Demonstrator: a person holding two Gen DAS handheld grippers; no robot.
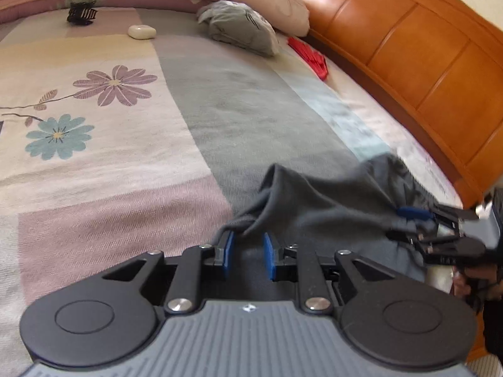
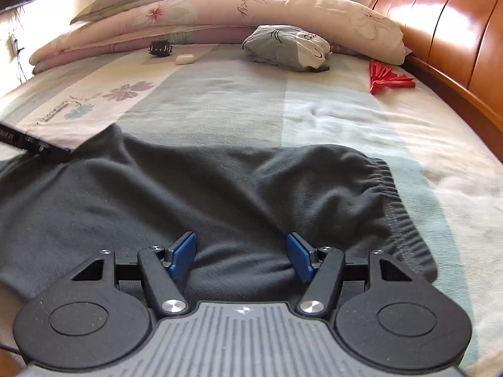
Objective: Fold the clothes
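A dark grey pair of trousers [image 2: 220, 194], soft and fleecy with a ribbed, gathered elastic waistband [image 2: 393, 194] at its right end, lies across the near part of the bed [image 2: 330, 119], rumpled into broad folds rather than smoothed flat. The right tongs [image 2: 241, 256] stand wide apart just above the cloth near its close edge, their blue pads on either side of a soft ridge of fabric and gripping nothing; spread like that, they look placed to take a thick bite of the cloth or to have just let one go, and the pictures fit either. In the left wrist view the left tongs [image 1: 248, 253] sit at a bunched corner of the same garment [image 1: 330, 207], their blue pads parted with a gap between them; a twist of cloth lies against the left pad, but nothing is pinched, so this corner too is loose. The raised peak of fabric ahead of them suggests the cloth is thick enough to hold its own shape for a moment. The bed cover is a woven, slightly fuzzy sheet in pale blocks with printed flowers [image 1: 116, 84]. Farther off lie a grey bundle of clothing [image 2: 286, 48], a red folded fan [image 2: 389, 78], a small white case [image 1: 142, 31], a black hair clip [image 1: 81, 14], stacked quilts [image 2: 220, 9], and a glossy wooden headboard [image 2: 446, 31].
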